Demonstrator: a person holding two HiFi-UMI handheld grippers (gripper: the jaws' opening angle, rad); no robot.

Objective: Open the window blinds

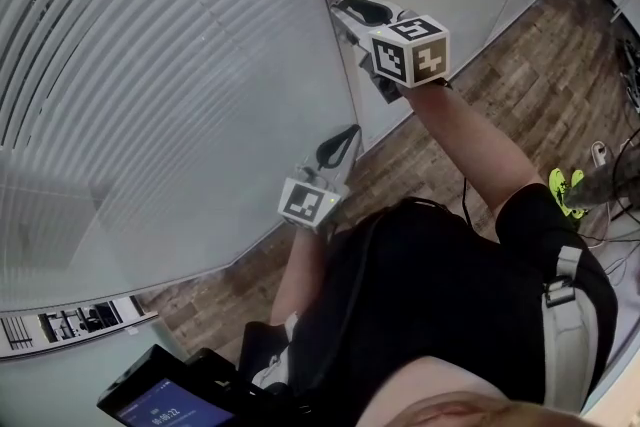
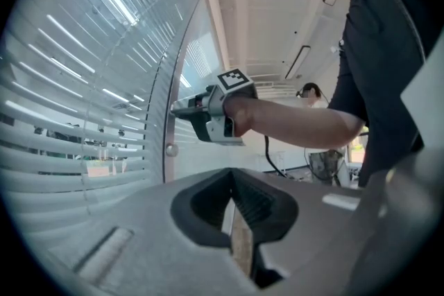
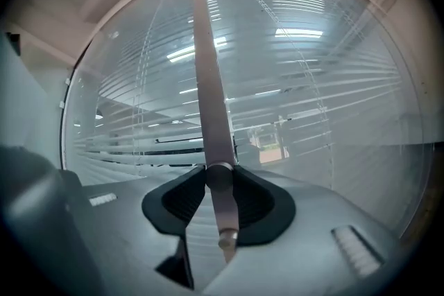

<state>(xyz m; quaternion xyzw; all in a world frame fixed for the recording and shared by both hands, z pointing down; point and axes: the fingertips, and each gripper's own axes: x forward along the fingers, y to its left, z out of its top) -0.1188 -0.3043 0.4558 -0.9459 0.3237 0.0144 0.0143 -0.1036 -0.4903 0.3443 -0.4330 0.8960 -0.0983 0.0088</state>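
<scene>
Slatted window blinds (image 1: pixel 150 65) hang behind glass, beside an upright metal frame strip (image 1: pixel 335 25). My right gripper (image 1: pixel 350 13) reaches level to that strip. In the right gripper view its jaws (image 3: pixel 219 180) are shut on a small round knob (image 3: pixel 219 175) on the strip (image 3: pixel 208 80), with the blinds (image 3: pixel 312 100) behind. The left gripper view shows the right gripper (image 2: pixel 182 109) at the strip, above a second small knob (image 2: pixel 170 149). My left gripper (image 1: pixel 345 137) hangs lower, close to the glass, its jaws (image 2: pixel 237 208) shut with nothing in them.
A wooden floor (image 1: pixel 500 85) runs along the glass wall. Cables and a yellow-green shoe (image 1: pixel 565 190) lie at the right. A dark device with a lit screen (image 1: pixel 170 400) sits at the lower left. The person's torso fills the lower part of the head view.
</scene>
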